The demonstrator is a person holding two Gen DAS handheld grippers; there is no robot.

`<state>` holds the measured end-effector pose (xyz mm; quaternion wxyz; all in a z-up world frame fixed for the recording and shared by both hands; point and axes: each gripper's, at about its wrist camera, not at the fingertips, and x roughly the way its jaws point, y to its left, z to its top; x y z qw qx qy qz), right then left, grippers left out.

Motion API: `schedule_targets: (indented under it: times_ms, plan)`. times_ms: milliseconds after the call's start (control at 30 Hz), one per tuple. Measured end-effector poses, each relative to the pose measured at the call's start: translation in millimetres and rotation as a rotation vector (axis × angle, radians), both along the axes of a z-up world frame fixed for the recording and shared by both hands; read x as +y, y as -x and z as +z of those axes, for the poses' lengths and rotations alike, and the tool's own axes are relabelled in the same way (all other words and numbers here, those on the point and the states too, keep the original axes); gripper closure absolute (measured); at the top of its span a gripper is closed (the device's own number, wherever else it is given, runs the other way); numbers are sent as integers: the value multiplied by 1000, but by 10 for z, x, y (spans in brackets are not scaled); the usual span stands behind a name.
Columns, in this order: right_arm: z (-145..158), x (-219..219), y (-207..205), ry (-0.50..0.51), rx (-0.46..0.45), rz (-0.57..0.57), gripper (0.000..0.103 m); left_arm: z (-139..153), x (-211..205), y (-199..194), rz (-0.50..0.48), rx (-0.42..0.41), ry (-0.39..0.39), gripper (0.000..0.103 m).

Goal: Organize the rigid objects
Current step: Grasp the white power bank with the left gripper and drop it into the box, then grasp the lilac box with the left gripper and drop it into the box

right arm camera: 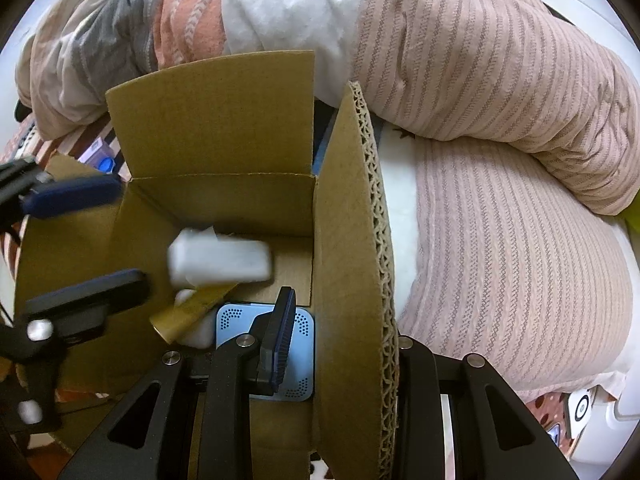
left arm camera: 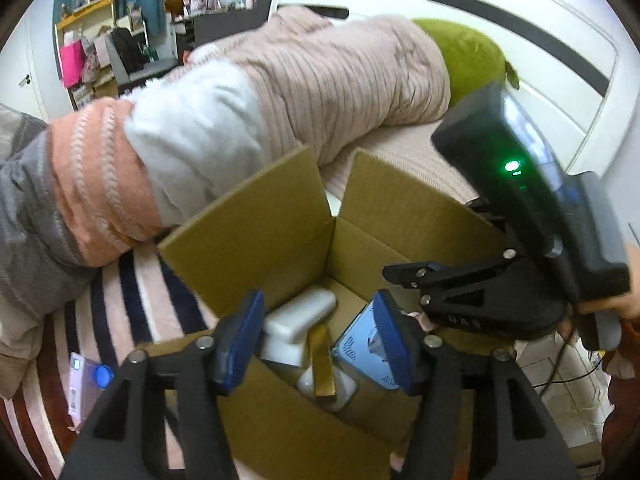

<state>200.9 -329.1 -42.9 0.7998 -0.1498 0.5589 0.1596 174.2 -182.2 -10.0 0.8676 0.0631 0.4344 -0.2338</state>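
The cardboard box (right arm camera: 224, 208) is sitting on the bed as the right claw (right arm camera: 340, 360) is straddling its 3 o'clock flap (right arm camera: 352, 240), contact uncertain, risking tipping it, while the left claw (left arm camera: 316, 340) is hovering apart above.

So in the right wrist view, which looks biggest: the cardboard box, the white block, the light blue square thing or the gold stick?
1. cardboard box
2. light blue square thing, partly hidden by the gripper finger
3. white block, blurred; close to the blue one, so that order is unsure
4. gold stick
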Motion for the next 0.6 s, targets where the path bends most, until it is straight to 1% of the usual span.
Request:
schedule_targets:
  times_ms: [133, 233, 267, 300, 367, 467, 500, 600]
  plan:
    - [-6, 35, 6, 8, 1, -2, 77, 104, 334, 144, 40, -47, 28, 44]
    - [-6, 57, 13, 15, -4, -3, 77, 105, 674, 254, 94, -90, 17, 38]
    - [-7, 60, 17, 17, -5, -3, 79, 94, 799, 289, 119, -99, 9, 36]
    - [-6, 67, 19, 19, -6, -4, 79, 69, 951, 320, 144, -103, 0, 36]
    - [-8, 80, 21, 28, -3, -3, 82, 1, 1202, 358, 187, -110, -23, 36]
    - [-26, 119, 21, 38, 0, 1, 88, -183, 1612, 381, 269, -108, -90, 36]
    - [-42, 118, 26, 40, -2, 1, 88, -266, 1773, 376, 304, -107, -114, 36]
    - [-54, 149, 31, 49, -5, 2, 88, -496, 2176, 346, 391, -96, -150, 36]
